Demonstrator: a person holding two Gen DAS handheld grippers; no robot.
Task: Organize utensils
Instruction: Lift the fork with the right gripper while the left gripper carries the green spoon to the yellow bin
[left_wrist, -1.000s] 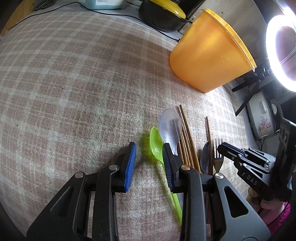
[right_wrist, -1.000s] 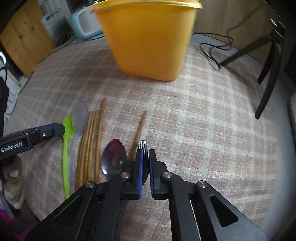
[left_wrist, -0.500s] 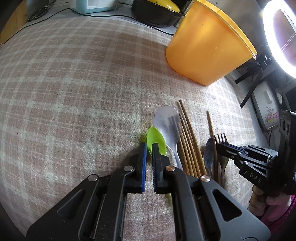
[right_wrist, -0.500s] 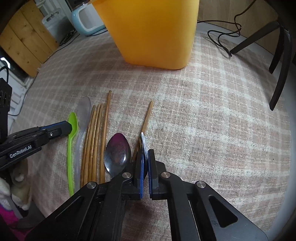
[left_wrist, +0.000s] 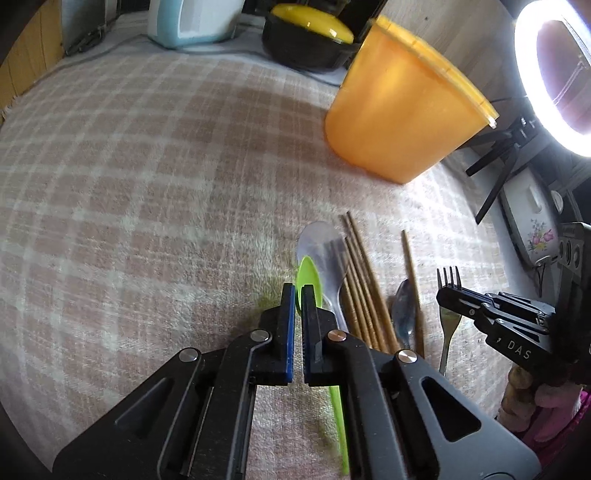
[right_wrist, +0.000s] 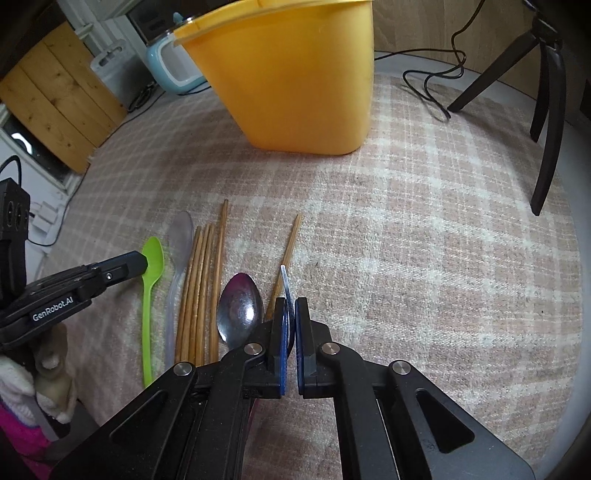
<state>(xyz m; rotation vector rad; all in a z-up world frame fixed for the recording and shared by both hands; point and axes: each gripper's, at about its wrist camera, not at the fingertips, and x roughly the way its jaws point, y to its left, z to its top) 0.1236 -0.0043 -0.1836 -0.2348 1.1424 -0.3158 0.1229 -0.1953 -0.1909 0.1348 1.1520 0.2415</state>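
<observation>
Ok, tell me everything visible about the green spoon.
The green spoon is bright lime, looks like plastic, with an oval bowl and a long thin handle. It sits leftmost in the utensil row on the plaid cloth, beside the clear spoon. The left gripper is shut on it near the bowl's base.

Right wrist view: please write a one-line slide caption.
Right gripper shut on a metal fork, beside metal spoon, chopsticks and yellow bin.
</observation>
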